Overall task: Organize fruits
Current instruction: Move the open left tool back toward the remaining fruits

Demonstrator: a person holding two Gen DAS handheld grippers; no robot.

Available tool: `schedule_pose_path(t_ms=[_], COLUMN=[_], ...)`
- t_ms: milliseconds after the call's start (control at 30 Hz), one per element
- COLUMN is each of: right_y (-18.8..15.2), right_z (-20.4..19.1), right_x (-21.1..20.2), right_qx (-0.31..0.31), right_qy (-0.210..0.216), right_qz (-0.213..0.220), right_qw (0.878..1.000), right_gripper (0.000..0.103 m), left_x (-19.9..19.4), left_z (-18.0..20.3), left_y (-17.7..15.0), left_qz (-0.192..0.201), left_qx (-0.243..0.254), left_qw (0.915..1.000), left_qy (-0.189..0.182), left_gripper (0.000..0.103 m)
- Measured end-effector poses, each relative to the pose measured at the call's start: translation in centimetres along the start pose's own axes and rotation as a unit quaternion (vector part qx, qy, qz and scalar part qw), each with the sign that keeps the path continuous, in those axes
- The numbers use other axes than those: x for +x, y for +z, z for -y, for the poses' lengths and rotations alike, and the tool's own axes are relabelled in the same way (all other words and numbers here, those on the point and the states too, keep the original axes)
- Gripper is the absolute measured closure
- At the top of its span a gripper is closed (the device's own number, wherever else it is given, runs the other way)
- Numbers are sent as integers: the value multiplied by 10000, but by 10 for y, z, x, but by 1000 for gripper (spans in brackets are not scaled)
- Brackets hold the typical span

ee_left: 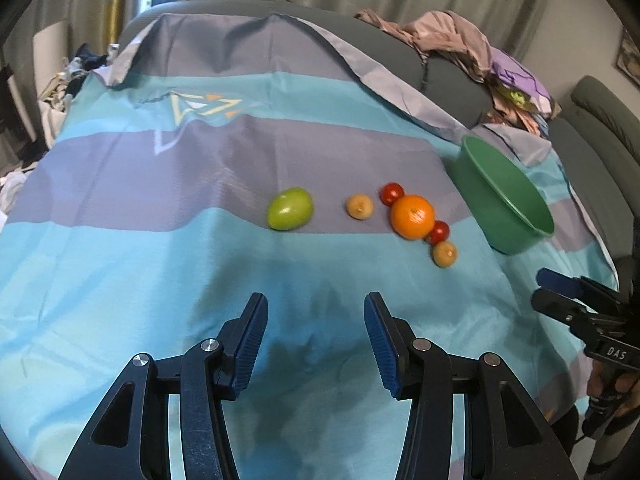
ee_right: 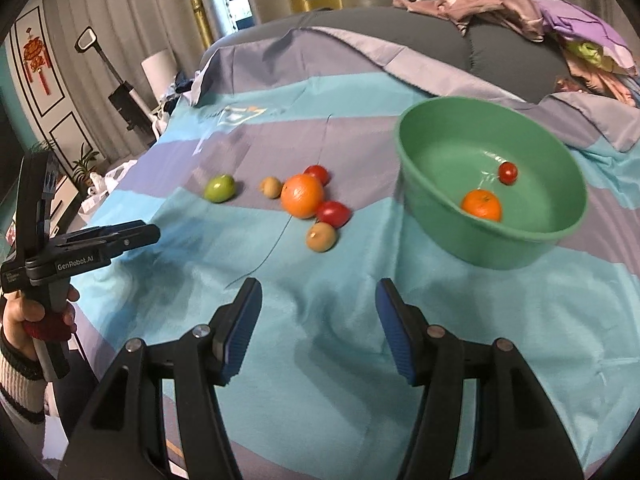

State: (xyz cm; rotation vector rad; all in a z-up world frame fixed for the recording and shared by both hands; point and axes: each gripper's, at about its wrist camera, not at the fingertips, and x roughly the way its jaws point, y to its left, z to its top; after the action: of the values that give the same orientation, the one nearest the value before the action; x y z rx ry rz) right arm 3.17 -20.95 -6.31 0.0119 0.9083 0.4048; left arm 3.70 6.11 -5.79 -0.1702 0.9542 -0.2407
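Note:
A green bowl stands on the striped sheet and holds a small orange and a red tomato. Loose on the sheet lie a green fruit, a large orange, two red tomatoes and two small brown fruits. The bowl also shows in the left wrist view. My left gripper is open and empty, well short of the fruits. My right gripper is open and empty, near the bowl's front.
The blue and grey striped sheet covers a bed. A pile of clothes lies at the back right on a grey cushion. Curtains, a lamp and a vacuum stand beyond the bed's far left.

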Motion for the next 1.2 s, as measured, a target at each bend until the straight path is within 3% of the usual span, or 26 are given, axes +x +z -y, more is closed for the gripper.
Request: schedule_pose_path(t_ms=[567, 800, 1200], right_y=[25, 33, 35], right_z=[-16, -12, -10], right_x=[59, 79, 92], right_qx=[-443, -507, -572], right_qy=[94, -35, -116], right_qz=[-400, -595, -686], right_qw=[9982, 9969, 9959], right_gripper=[45, 46, 55], left_x=[69, 94, 115], left_z=[39, 42, 46], left_y=[48, 57, 66], left_qz=[-157, -384, -484], left_qx=[1080, 1265, 1323], left_qw=[9940, 9912, 9900], left_qy=[-36, -46, -9], left_gripper=[53, 53, 53])
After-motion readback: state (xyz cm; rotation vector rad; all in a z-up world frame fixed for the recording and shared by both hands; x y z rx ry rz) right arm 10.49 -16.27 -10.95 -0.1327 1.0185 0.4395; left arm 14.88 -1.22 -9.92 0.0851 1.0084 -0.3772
